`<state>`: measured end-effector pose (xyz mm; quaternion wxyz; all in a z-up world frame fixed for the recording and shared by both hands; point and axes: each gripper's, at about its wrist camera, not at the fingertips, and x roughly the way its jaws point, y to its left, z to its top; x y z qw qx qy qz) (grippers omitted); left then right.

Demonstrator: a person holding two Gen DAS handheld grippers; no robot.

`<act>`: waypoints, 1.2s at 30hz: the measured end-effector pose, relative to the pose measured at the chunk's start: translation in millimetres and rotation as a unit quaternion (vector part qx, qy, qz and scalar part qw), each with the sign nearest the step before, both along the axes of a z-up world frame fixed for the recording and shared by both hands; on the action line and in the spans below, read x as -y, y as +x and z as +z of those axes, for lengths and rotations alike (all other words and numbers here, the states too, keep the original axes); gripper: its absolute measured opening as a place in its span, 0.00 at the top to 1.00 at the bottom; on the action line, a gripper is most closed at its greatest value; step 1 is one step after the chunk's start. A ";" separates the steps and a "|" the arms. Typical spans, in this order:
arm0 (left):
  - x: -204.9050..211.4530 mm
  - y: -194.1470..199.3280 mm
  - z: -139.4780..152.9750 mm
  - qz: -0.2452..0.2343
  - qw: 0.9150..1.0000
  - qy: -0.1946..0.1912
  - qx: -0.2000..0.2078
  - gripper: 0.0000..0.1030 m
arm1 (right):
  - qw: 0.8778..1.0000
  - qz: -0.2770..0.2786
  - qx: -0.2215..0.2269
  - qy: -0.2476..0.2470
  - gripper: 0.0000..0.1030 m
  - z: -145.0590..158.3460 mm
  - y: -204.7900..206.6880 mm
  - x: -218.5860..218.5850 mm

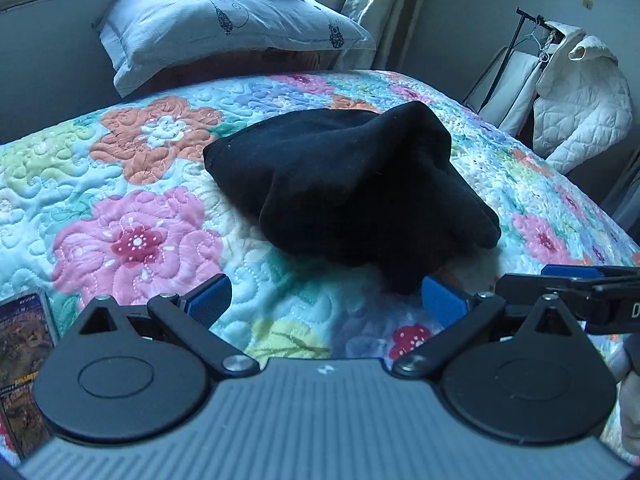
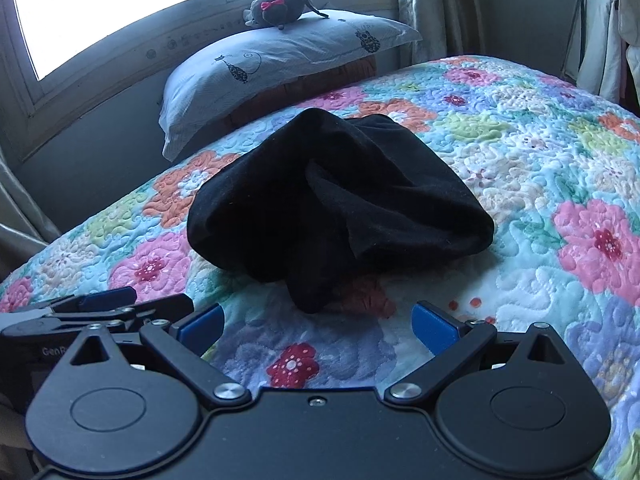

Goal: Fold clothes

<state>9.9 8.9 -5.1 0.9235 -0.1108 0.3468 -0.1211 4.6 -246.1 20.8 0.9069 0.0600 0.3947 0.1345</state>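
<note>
**Garment bunched on the bed, both grippers empty**

Left gripper (image 1: 325, 294) wide open, holding nothing; black garment (image 1: 348, 196) heaped mid-quilt (image 1: 132, 240), just ahead of it. Right gripper (image 2: 316, 322) also spread, empty. Whether this heap is a rough fold or a loose pile, I cannot tell.

Risk, as I judge it: layers overlap, so a pinch could catch several thicknesses or snag the quilt.

Left view shows a white jacket (image 1: 580, 96) hanging; right view shows the window (image 2: 120, 4) and the twisted folds.

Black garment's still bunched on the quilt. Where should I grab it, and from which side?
Probably the loose tail of the black garment hanging toward you. It lies flat on the quilt, clear of the pile, nearly between the open right tool's fingers. Come in low from the near side.
</note>
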 end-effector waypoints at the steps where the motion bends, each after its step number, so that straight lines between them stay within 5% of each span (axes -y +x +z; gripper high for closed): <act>1: 3.4 8.3 -1.3 0.001 1.000 -0.003 -0.006 0.00 | 1.000 0.000 0.002 -0.001 0.01 -6.0 4.4 3.8; 7: 24.0 57.9 -8.9 0.007 0.999 -0.022 -0.044 0.00 | 1.000 -0.011 -0.016 0.025 0.01 -36.9 35.8 22.6; 16: 17.7 96.4 -49.4 0.044 0.993 -0.022 -0.106 0.00 | 1.000 0.010 -0.001 -0.010 0.01 -29.2 62.1 26.3; 23: 16.9 105.2 -55.9 0.068 0.993 -0.024 -0.090 0.01 | 0.998 0.053 -0.031 -0.029 0.01 -53.2 116.2 14.8; 25: 17.9 108.8 -56.6 0.068 0.994 -0.022 -0.078 0.05 | 0.997 0.055 -0.054 -0.013 0.01 -64.0 130.2 15.6; 27: 19.7 110.7 -55.9 0.061 0.996 -0.014 -0.070 0.23 | 0.996 0.064 -0.054 -0.016 0.02 -66.7 135.0 13.5; 30: 19.8 110.3 -54.7 0.056 0.997 -0.006 -0.062 0.34 | 0.994 0.090 -0.032 -0.045 0.15 -55.2 127.0 9.7; 36: 16.6 111.4 -51.5 0.053 0.997 -0.006 -0.052 0.35 | 0.997 0.066 0.004 -0.048 0.74 -26.1 103.9 22.5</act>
